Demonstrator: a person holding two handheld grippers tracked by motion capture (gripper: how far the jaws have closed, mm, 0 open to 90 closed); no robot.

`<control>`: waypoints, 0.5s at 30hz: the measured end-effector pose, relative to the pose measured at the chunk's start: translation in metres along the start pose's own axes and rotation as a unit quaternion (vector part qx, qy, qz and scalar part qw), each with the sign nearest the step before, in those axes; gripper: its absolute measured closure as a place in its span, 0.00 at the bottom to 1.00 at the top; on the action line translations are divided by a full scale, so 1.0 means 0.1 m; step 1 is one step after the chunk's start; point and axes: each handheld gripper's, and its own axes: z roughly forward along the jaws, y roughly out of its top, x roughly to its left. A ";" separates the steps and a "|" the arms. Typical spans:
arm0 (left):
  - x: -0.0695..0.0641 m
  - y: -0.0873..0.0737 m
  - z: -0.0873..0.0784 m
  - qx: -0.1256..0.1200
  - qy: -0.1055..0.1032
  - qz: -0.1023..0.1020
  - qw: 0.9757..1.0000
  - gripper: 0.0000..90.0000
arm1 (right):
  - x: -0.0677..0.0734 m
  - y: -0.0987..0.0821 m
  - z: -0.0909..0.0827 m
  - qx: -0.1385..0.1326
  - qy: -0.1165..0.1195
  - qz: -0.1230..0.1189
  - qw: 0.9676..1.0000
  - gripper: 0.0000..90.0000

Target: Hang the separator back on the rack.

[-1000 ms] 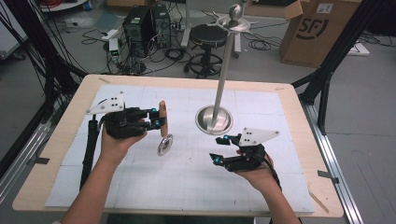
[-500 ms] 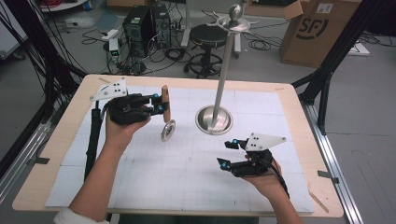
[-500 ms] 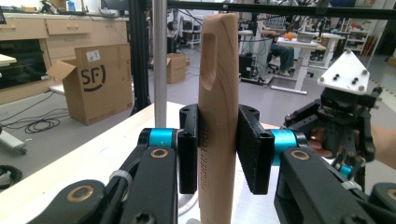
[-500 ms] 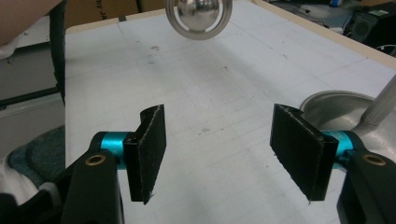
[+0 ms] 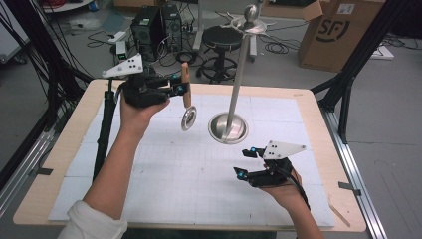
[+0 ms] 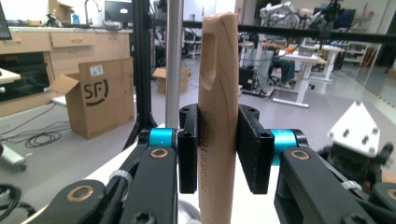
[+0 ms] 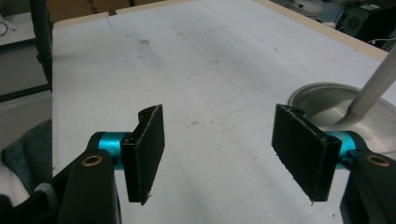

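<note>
Wooden handle, long axis upright, clamped between the jaws of the left tool and raised above the counter's far left; a round metal wheel hangs at its lower end, clear of the surface. Right tool: jaws wide apart, gripping nothing, low over the near right. Between them, a metal stand rising from a round dished base.

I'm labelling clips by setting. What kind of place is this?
Probably a robotics lab or workshop: a gridded test table in a black frame, computer towers with loose cables on the floor, and workbenches behind.
</note>
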 end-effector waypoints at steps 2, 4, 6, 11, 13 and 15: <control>0.02 0.06 0.04 0.002 0.002 0.001 1.000 0.79 | -0.01 0.00 0.00 0.000 -0.001 0.002 1.000 0.37; 0.04 0.11 0.07 0.002 0.009 0.006 1.000 0.79 | -0.01 -0.01 0.00 0.003 -0.002 0.004 1.000 0.37; 0.06 0.15 0.09 0.005 0.012 0.006 1.000 0.79 | -0.02 -0.01 0.01 0.004 -0.003 0.006 1.000 0.36; 0.13 0.27 0.13 0.009 0.023 0.013 1.000 0.79 | -0.05 -0.04 -0.02 -0.008 -0.004 0.015 1.000 0.34; 0.16 0.32 0.14 0.009 0.031 0.014 0.999 0.79 | -0.08 -0.06 -0.03 -0.008 -0.006 0.019 1.000 0.34; 0.20 0.38 0.15 0.007 0.034 0.015 0.999 0.79 | -0.09 -0.06 -0.04 -0.007 -0.005 0.023 1.000 0.33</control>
